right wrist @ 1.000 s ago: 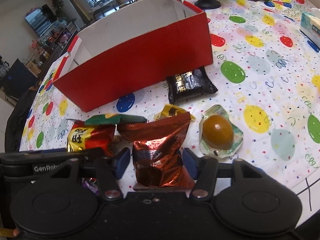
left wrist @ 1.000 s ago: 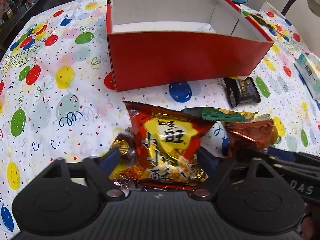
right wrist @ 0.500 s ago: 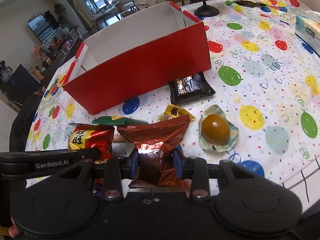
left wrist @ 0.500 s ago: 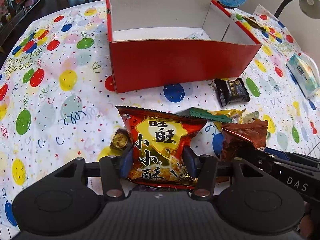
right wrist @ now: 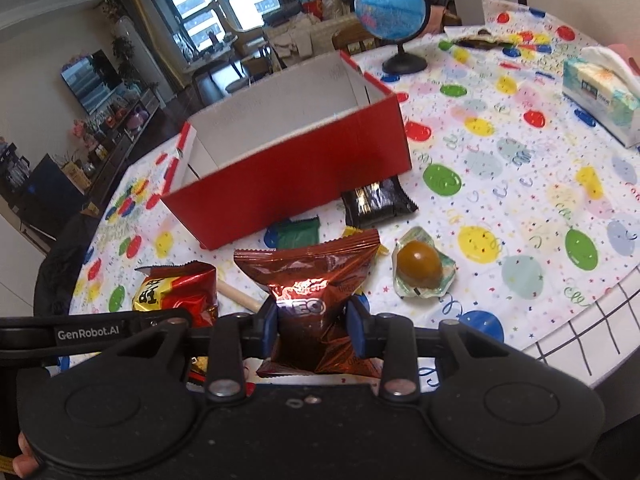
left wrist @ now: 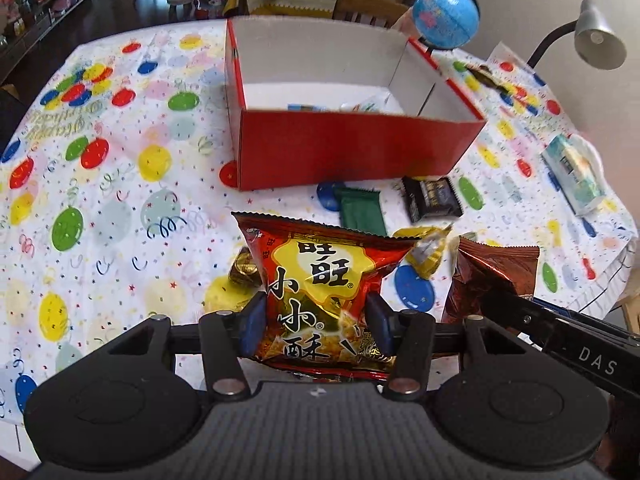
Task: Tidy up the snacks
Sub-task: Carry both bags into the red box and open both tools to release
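**Mia:** In the left wrist view, the left gripper (left wrist: 316,330) is pinching the red and yellow snack bag (left wrist: 324,296) low down, one pad on each side. The red box (left wrist: 352,152) sits ahead of it, past the green packet (left wrist: 362,212).

**Ben:** What could go wrong?

**Mia:** The bag is puffy and shiny. It might slip out, or droop and catch on the box's front wall.

**Ben:** And in the right wrist view?

**Mia:** The right gripper (right wrist: 314,330) squeezes the brown shiny bag (right wrist: 312,280) near its bottom. The box (right wrist: 288,184) is ahead and a bit to the left. The jelly cup (right wrist: 420,270) sits just to the right of the bag.

**Ben:** Trouble there?

**Mia:** The two grippers are close side by side. They might bump each other going to the box, and a bag could drop on the balloon tablecloth (right wrist: 520,184).
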### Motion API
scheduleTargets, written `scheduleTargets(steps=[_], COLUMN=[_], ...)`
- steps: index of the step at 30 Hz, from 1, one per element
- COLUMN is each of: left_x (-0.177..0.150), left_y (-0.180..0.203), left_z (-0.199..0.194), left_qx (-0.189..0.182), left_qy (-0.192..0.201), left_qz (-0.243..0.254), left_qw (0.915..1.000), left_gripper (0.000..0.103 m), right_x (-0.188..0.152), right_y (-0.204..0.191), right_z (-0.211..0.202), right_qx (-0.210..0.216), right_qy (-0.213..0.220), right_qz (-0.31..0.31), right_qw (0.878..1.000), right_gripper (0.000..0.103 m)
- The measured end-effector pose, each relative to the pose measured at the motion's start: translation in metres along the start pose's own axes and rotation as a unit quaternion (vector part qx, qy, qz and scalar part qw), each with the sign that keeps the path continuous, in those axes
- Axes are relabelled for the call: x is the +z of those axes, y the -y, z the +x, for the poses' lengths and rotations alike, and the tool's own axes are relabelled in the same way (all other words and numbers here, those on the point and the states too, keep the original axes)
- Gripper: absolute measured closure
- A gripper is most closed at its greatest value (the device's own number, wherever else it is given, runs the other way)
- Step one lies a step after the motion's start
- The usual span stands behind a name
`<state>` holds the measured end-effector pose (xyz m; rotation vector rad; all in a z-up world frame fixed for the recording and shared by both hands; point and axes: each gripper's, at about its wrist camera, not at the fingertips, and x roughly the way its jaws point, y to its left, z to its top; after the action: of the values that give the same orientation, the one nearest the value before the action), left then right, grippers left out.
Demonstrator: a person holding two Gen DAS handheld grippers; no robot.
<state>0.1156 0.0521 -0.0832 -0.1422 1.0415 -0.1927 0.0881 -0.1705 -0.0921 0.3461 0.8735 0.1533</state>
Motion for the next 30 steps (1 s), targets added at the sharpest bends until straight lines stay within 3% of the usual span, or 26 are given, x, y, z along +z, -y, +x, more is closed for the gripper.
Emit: scheduleTargets(steps=[15,30], left_x=[0.03,0.102], left_y=[0.014,0.019], left_z=[-0.067,-0.054], left_qx=[-0.004,0.01], left_qy=[0.089,0.111], left_qz=[0.01,-0.007], left_qw=[0.996,0.9937], left_gripper=[0.051,0.051], right_x=[0.036,0.119], right_y=[-0.029,-0.036], right_z=[-0.045,-0.019], right_qx=[0.019,0.019], right_qy=[0.076,0.1], right_qz=[-0.043,-0.076], right_qw=[0.996,0.992], right_gripper=[0.069,0.069])
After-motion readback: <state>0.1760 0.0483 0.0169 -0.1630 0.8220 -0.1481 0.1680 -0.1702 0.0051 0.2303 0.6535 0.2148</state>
